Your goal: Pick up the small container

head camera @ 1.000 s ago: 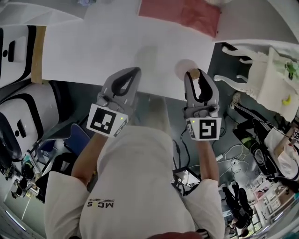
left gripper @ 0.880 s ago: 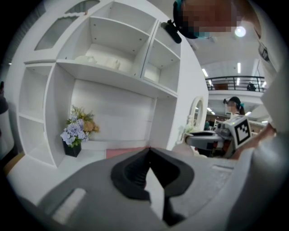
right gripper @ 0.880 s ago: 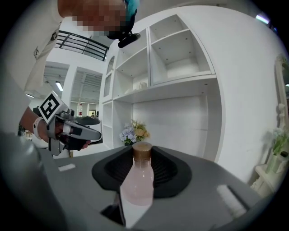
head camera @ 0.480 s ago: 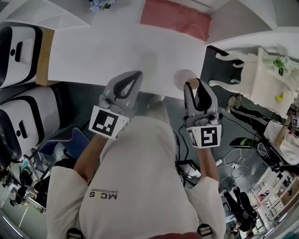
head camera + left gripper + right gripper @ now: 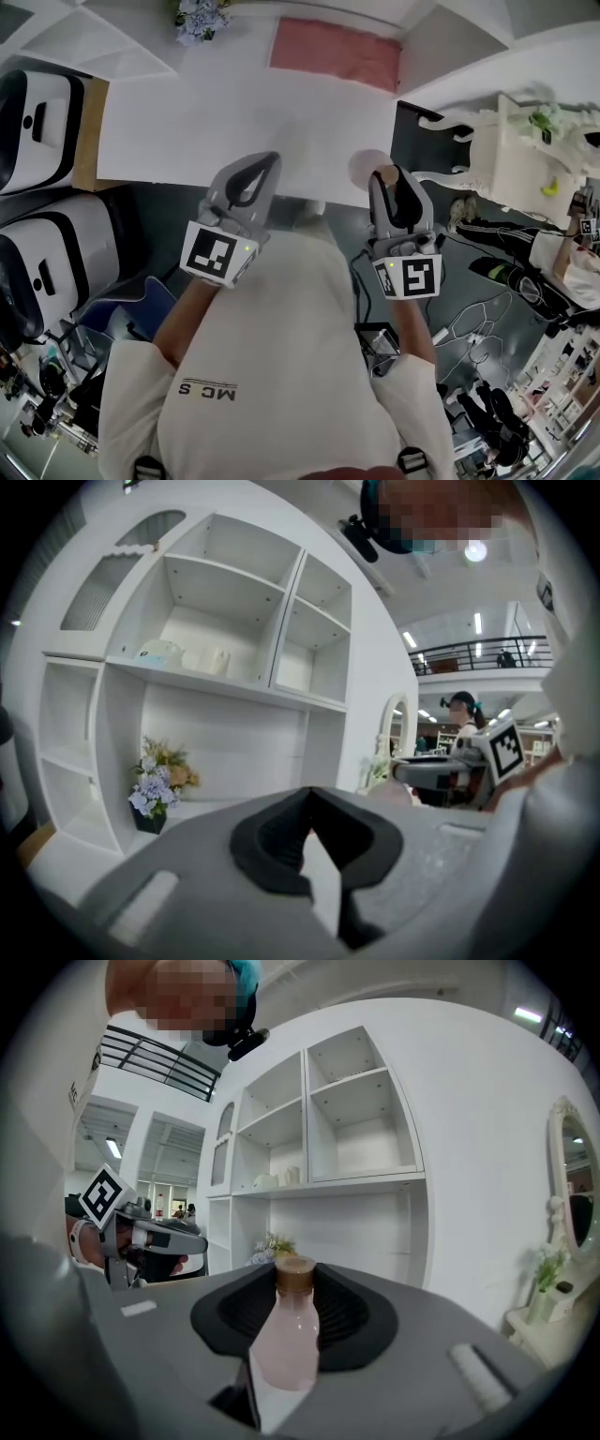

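The small container is a pale pink bottle [image 5: 284, 1346] with a brown cork cap [image 5: 294, 1274]. It stands upright between the black pads of my right gripper [image 5: 292, 1290], which is shut on its body. In the head view the bottle [image 5: 367, 167] hangs in my right gripper [image 5: 387, 176] over the front right corner of the white table [image 5: 234, 112]. My left gripper [image 5: 269, 159] hovers at the table's front edge, its fingertips together and nothing in it. The left gripper view shows the same shut, empty jaws of my left gripper [image 5: 311, 797].
A pink mat [image 5: 333, 52] lies at the table's far side, with a flower pot [image 5: 197, 19] at the back left. A white shelf unit [image 5: 216, 621] stands behind the table. White machines [image 5: 37, 112] sit at the left, an ornate white chair [image 5: 497, 141] at the right.
Both grippers have risen from the table and come back toward the person. The bottle has gone up with the right gripper, still held. The left stays shut and empty.
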`<state>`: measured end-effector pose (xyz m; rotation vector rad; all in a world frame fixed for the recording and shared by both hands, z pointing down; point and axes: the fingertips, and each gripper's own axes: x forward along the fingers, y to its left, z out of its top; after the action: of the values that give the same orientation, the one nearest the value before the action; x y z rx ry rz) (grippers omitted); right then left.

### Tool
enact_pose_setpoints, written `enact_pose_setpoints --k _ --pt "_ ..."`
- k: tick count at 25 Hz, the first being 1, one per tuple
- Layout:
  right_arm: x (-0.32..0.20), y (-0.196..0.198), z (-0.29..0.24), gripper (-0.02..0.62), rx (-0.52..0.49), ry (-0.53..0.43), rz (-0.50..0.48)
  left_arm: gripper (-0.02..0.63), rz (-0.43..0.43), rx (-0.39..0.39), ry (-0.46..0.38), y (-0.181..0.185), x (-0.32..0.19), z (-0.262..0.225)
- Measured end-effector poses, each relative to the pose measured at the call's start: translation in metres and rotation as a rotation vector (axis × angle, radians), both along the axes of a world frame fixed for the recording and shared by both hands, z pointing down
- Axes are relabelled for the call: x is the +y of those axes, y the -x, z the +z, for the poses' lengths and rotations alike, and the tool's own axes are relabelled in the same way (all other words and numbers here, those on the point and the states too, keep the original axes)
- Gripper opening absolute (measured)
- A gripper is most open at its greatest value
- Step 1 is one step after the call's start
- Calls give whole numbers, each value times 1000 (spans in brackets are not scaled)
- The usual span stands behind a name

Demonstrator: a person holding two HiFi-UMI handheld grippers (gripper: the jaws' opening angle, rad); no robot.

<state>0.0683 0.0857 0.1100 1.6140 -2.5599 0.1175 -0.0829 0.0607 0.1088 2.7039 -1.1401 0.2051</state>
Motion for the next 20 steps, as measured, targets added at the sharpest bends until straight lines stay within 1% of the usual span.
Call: enact_pose_setpoints --k 4,20 --pt "2 0 1 124 24 -10 5 -2 10 -3 -8 -2 -3 0" --pt "-1 -1 2 124 -8 6 -5 -2 -11 -17 4 0 -8 2"
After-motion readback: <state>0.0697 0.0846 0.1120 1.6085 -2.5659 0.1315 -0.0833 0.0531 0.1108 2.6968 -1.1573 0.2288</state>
